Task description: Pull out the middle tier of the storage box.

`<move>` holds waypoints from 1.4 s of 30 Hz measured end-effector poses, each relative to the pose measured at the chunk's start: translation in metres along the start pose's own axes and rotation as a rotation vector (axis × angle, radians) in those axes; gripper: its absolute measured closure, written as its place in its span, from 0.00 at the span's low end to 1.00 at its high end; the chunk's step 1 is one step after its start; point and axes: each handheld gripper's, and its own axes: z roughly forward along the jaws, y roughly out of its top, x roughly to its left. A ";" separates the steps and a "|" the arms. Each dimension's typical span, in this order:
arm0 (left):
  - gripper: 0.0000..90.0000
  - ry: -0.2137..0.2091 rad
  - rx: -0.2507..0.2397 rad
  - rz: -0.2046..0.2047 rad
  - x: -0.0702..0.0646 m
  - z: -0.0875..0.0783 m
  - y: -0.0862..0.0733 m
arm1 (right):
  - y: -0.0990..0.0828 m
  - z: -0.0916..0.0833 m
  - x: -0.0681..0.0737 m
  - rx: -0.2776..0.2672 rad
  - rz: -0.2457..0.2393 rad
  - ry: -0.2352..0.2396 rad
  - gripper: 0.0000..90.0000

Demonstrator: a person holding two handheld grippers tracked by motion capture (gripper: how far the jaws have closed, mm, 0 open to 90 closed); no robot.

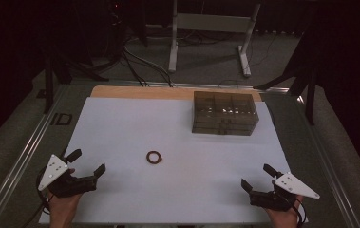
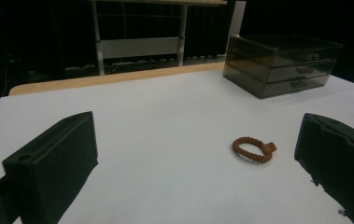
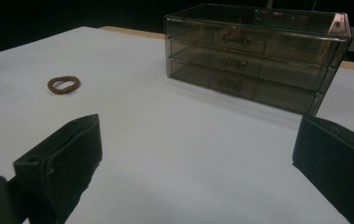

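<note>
A small brown beaded bracelet (image 1: 154, 157) lies flat near the middle of the white table surface (image 1: 177, 190); it also lies ahead in the left gripper view (image 2: 254, 149) and far left in the right gripper view (image 3: 63, 85). A smoky clear drawer box (image 1: 223, 113) with three tiers of drawers stands at the back right (image 2: 282, 63) (image 3: 256, 56). My left gripper (image 1: 87, 163) rests at the front left, open, nothing between its jaws. My right gripper (image 1: 257, 177) rests at the front right, open and empty too.
A strip of bare wood (image 1: 139, 92) runs along the table's far edge. Metal rails (image 1: 23, 159) border the table at both sides. Beyond it stand a white table frame (image 1: 211, 28) and cables on the floor (image 1: 139, 61).
</note>
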 end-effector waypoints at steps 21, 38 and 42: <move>0.01 0.013 0.008 -0.010 0.000 0.003 -0.004 | 0.021 0.017 0.008 0.015 0.033 -0.032 0.00; 0.01 0.017 0.002 -0.017 0.001 0.002 -0.005 | 0.041 0.035 0.000 -0.011 0.029 -0.055 0.00; 0.01 0.019 0.004 -0.018 0.001 0.002 -0.005 | 0.044 0.040 -0.004 -0.015 0.035 -0.068 0.00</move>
